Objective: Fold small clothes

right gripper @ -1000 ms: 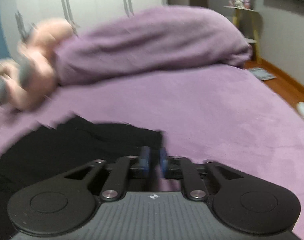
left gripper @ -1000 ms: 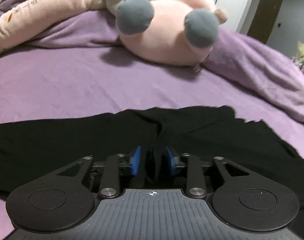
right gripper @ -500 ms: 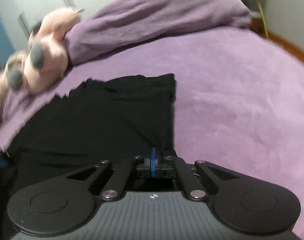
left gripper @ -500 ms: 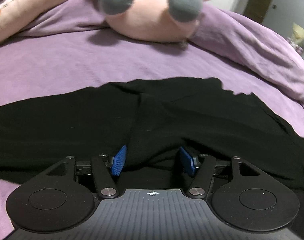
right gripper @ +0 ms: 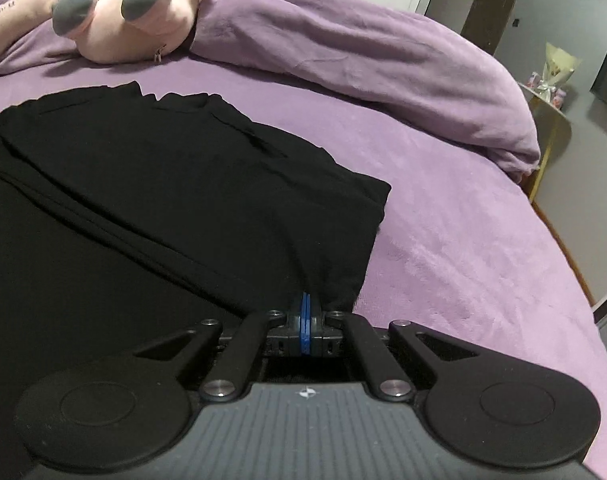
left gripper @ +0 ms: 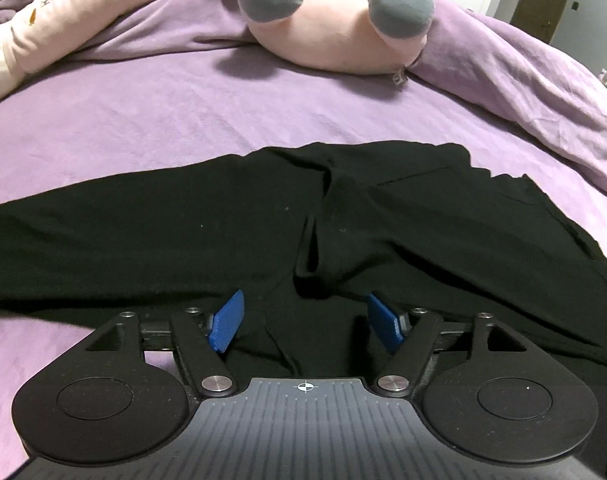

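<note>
— Black garment (left gripper: 183, 240) lay spread across the purple bed (left gripper: 163, 120), near edge toward both cameras; which kind of clothing it was could not be made out, since the dark cloth swallowed its seams.

— And the left gripper (left gripper: 305, 322)?

— Its blue pads (left gripper: 226, 322) stood well apart, having just been opening; a raised ridge of the black cloth sat between them, touched by neither pad; the near hem was hidden behind the gripper's body.

— The right gripper (right gripper: 305, 318)?

— Pressed together on the garment's near right edge; only a thin blue line showed between the fingers, and the pinched cloth rose from it in a taut fold; how much cloth was caught could not be seen.

— What else was on the bed?

— A pink plush toy (left gripper: 343, 36) with grey feet lay at the far side, its head cut off by the frame's top in the left view; a long pink pillow (left gripper: 63, 28) ran off the far left; a bunched purple duvet (right gripper: 383, 60) lay along the far right; the garment's left end ran out of both views; a pale bouquet (right gripper: 555, 68) beyond the bed was too small to read.
</note>
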A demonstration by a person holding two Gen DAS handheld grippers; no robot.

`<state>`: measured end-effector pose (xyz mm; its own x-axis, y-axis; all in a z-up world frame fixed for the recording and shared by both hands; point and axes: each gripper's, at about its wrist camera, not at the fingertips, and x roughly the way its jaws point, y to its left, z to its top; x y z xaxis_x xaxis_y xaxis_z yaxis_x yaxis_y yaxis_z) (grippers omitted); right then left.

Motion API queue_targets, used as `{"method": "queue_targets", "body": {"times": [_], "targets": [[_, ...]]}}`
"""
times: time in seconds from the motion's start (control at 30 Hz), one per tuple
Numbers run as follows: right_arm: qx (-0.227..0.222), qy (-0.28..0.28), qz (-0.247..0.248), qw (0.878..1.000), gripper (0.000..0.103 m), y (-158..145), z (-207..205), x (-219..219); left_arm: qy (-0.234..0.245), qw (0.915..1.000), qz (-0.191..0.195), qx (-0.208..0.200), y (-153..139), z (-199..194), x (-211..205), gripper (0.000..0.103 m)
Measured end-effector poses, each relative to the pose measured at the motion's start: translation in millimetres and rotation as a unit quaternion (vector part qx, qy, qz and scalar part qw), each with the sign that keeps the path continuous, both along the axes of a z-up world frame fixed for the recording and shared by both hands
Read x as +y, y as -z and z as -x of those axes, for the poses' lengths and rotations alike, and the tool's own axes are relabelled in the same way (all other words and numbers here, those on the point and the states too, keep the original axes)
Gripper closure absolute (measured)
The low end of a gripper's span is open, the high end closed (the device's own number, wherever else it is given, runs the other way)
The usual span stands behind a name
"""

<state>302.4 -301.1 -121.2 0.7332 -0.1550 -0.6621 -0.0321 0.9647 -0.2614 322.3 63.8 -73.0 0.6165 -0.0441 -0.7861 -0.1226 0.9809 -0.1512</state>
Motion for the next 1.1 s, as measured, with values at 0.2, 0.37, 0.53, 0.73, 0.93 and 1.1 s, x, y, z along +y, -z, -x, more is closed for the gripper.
{"method": "queue_targets", "body": {"times": [0.2,0.37,0.53,0.73,0.93,1.1], "targets": [[0.005,0.023,0.025,0.999,0.103,-8.0,7.3,6.2,0.002,0.9999,0.011,0.001,-12.2,16.5,7.6,0.025],[0.001,0.116,-0.008,0.993,0.091,-20.4,18.6,-17.4,-0.011,0.9991,0.040,-0.004,-17.1,35.6,26.9,0.023],[-0.030,0.107,-0.172,0.979,0.085,-33.4,53.2,-30.4,-0.005,0.9982,0.056,-0.017,-17.0,51.2,20.7,0.022],[-0.023,0.114,-0.383,0.916,0.074,-19.6,49.9,-52.1,0.038,0.9973,0.057,-0.026,-12.5,55.7,-13.0,0.022],[-0.021,0.192,-0.500,0.844,0.085,9.9,15.1,-80.4,0.011,0.9979,0.058,-0.028,-1.6,21.7,-19.9,0.022],[-0.042,0.201,-0.439,0.875,0.100,7.2,10.8,-80.4,0.001,0.9992,0.031,-0.027,3.6,-7.2,-24.2,0.022]]}}
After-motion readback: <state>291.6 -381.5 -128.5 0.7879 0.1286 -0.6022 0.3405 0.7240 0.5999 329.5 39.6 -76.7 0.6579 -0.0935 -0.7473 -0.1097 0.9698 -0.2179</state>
